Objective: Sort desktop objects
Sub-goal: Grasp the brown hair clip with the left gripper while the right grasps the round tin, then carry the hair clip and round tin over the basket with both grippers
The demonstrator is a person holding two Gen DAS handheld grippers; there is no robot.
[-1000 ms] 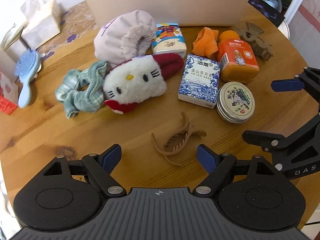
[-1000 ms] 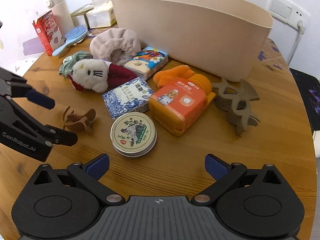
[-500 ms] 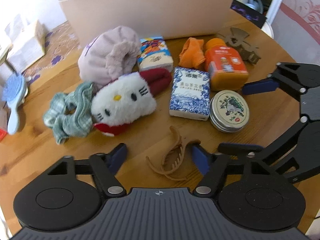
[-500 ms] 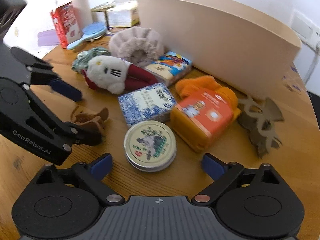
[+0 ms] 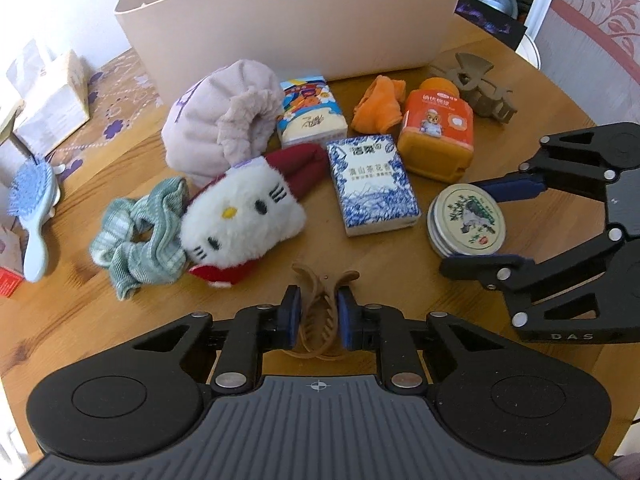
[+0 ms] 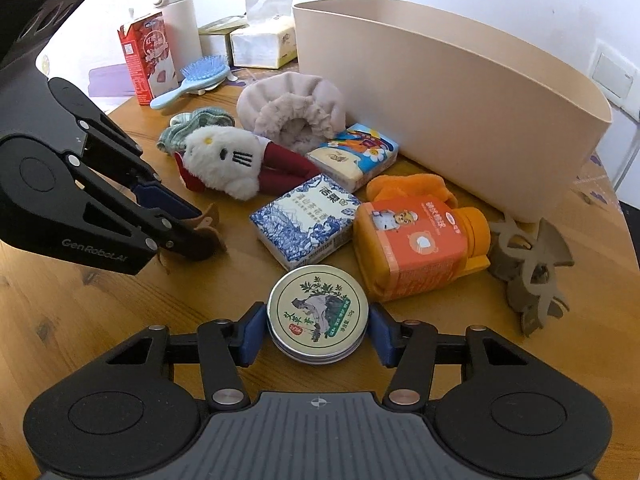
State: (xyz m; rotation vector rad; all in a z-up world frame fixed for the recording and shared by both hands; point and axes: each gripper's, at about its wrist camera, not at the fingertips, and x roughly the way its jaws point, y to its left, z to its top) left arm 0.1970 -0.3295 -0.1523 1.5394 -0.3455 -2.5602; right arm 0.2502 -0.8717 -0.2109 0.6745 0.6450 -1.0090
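Note:
My left gripper [image 5: 318, 312] is shut on a tan hair claw clip [image 5: 322, 316] that lies on the wooden table; the clip's end shows past that gripper in the right wrist view [image 6: 206, 226]. My right gripper [image 6: 318, 330] is shut on a round green-printed tin [image 6: 318, 312], also on the table; the tin shows between its fingers in the left wrist view [image 5: 466, 220]. A large beige bin [image 6: 460, 100] stands at the back. In front of it lie a blue-white box [image 6: 306, 220], an orange bottle [image 6: 416, 244], a Hello Kitty plush [image 5: 240, 216] and a lilac fluffy cap [image 5: 224, 120].
A colourful tissue pack [image 5: 310, 110], an orange cloth [image 5: 378, 104], a green scrunchie [image 5: 140, 236] and a big grey-brown claw clip [image 6: 528, 268] lie around. A blue hairbrush [image 6: 192, 80], red carton [image 6: 146, 56], white flask [image 6: 178, 20] and tissue box [image 6: 262, 44] stand at the far left.
Both grippers moved forward and down and closed: the left onto the tan claw clip, the right onto the round tin. Both were open one second ago.

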